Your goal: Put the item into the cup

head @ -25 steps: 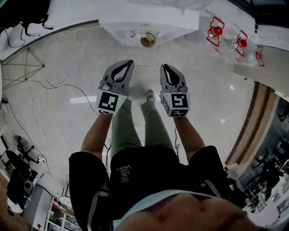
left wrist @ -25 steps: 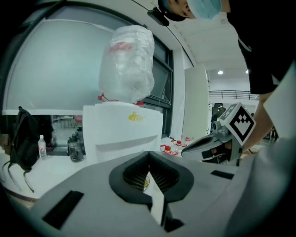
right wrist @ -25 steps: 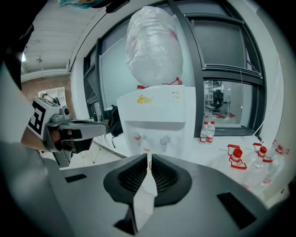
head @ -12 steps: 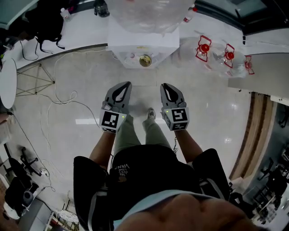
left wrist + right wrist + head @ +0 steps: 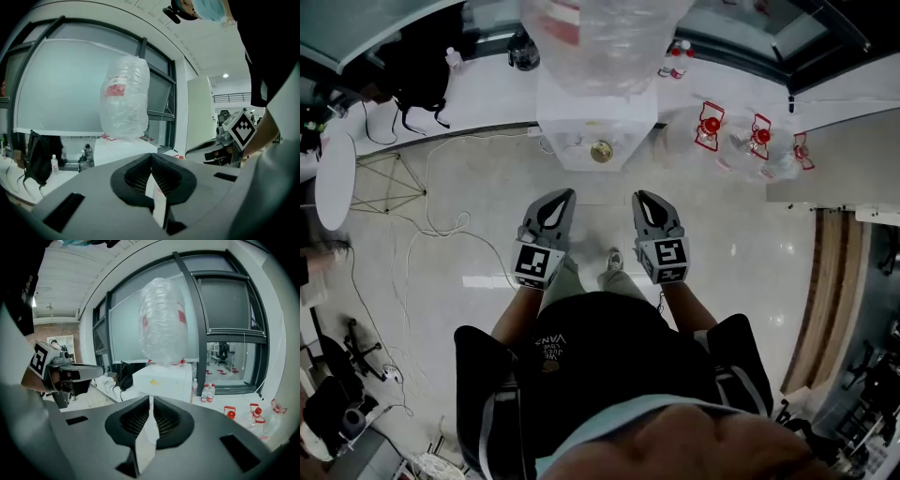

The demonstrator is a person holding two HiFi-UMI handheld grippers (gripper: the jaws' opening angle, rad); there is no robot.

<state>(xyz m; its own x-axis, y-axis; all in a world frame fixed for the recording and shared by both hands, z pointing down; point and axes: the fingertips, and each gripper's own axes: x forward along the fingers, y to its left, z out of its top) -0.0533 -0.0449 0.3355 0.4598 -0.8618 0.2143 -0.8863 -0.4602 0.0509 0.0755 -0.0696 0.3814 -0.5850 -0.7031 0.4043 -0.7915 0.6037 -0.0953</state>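
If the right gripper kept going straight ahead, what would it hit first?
Probably the white box under the plastic bag; nothing shows between it and the right gripper, though depth is unclear.

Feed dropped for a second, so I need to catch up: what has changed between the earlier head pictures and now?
The view has swung forward: the white box sits lower in the head view, and the clear bag on it has come into sight. The left gripper and right gripper ride lower in the picture, side by side as before. Nothing was taken or released; both stay shut and empty.

Near and to the right the floor (image 5: 745, 248) is free. Far ahead a white box (image 5: 598, 127) under a big plastic bag (image 5: 600, 37) blocks the way, and cables (image 5: 450, 228) lie on the left.
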